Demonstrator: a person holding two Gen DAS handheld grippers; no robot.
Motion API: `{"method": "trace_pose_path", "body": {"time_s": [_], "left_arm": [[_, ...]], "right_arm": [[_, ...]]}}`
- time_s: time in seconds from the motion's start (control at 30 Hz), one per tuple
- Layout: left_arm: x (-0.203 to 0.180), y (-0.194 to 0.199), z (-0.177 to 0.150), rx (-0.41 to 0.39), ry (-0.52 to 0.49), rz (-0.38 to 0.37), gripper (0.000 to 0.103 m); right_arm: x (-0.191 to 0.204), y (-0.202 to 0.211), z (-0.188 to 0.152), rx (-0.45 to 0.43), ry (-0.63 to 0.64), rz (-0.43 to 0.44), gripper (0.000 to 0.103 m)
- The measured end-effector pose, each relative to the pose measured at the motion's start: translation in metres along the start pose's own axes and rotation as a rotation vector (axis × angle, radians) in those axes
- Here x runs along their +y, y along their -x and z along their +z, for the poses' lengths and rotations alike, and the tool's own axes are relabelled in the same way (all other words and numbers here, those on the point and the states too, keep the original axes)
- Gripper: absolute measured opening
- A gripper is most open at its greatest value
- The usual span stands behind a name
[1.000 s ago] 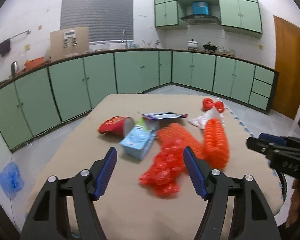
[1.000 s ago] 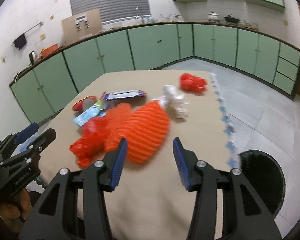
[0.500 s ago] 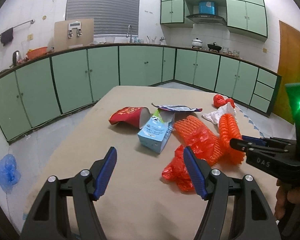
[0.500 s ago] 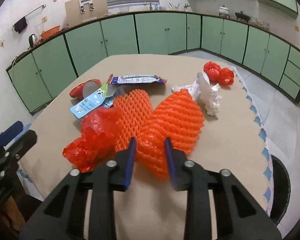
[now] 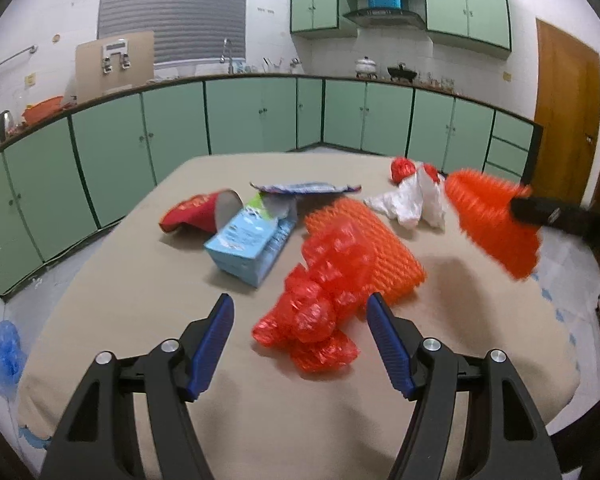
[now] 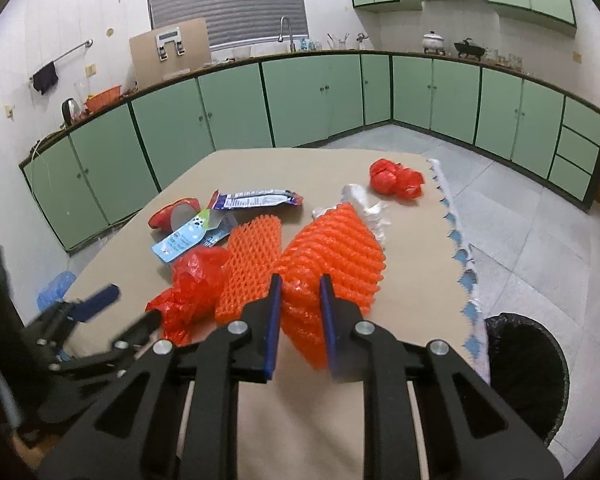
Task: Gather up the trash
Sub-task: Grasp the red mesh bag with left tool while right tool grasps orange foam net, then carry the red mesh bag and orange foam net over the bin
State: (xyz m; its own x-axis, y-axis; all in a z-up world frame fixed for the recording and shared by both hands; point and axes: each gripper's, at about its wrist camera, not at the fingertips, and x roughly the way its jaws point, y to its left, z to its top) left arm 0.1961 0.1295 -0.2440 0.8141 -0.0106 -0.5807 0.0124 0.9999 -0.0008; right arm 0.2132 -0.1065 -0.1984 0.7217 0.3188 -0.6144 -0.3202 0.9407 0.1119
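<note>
The right gripper (image 6: 300, 292), whose jaws have just been closing, is clamped on an orange foam net (image 6: 332, 252) and seems to hold it clear of the desk (image 5: 140, 280). The left gripper (image 5: 300, 320) hangs with jaws apart over a crumpled red bag (image 5: 312, 312) at lower centre. Collecting has barely begun: a second net (image 5: 380, 248), blue carton (image 5: 248, 244), red cup (image 5: 196, 212), wrapper (image 5: 308, 188) and white bag (image 5: 412, 200) remain; the black bin (image 6: 528, 368) waits at lower right.

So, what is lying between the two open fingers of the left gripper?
In the left wrist view, the crumpled red plastic bag lies on the table between the left gripper fingers, just ahead of the tips; the pads do not touch it.
</note>
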Motion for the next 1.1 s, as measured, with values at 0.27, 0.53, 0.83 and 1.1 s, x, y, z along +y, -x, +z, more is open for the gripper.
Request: {"method": "trace_pose_path", "body": {"time_s": [0.27,0.53,0.83,1.1], "left_arm": [[-0.007,-0.026,-0.004,0.06,-0.003,-0.001,0.05],[-0.004,-0.01,0.004,0.004,0.022,-0.024,0.015],[-0.009,0.02,0.021,-0.052,0.033,-0.05,0.014],[-0.036,0.035,0.036,-0.08,-0.008,-0.102,0.014]], "right_arm": [[-0.016,0.008,0.0,-0.007,-0.027,-0.012,0.017],[-0.019,0.019,-0.001,-0.018,-0.021,-0.022,0.017],[-0.022,0.037,0.001,-0.049,-0.03,-0.036,0.017],[-0.046,0.058,-0.003,-0.073,-0.059,-0.079,0.017]]}}
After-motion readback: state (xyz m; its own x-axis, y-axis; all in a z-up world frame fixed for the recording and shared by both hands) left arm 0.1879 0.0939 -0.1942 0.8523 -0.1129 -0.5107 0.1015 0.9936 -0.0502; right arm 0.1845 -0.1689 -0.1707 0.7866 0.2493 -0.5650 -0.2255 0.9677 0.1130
